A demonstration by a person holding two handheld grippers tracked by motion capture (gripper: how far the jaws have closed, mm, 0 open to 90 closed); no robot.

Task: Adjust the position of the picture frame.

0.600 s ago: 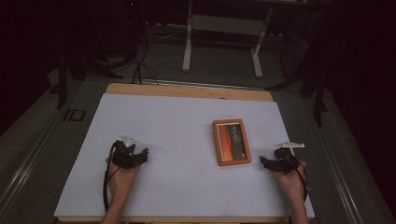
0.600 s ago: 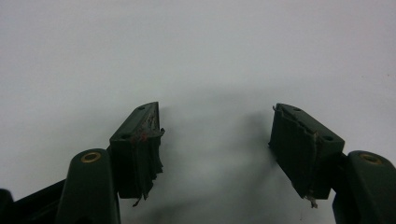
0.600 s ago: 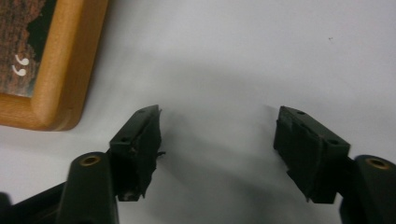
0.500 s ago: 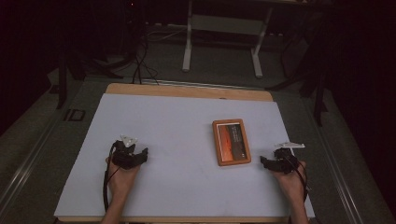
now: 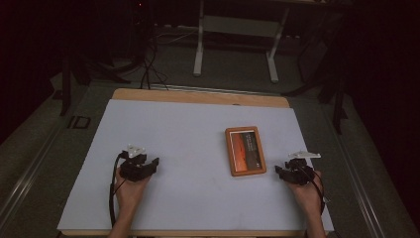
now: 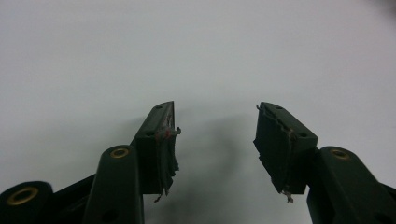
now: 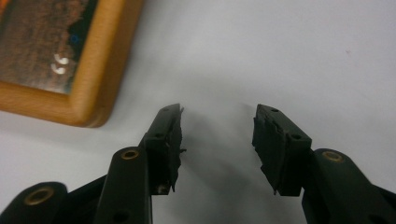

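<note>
Desk (image 5: 188, 144): white sheet over wooden top, wood edge showing along far side, centre of frame. Wooden-framed picture (image 5: 245, 150) lies flat right of centre, dark orange image, detail too dim to read. Two hand-held grippers rest at lower left (image 5: 151, 165) and lower right (image 5: 280, 171).

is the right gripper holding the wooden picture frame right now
No, the right gripper has its jaws open and empty, with the wooden picture frame lying on the table apart from them.

Orange-brown wooden frame (image 5: 245, 150), dark reddish picture inside; white table sheet (image 5: 188, 134); black grippers.
</note>
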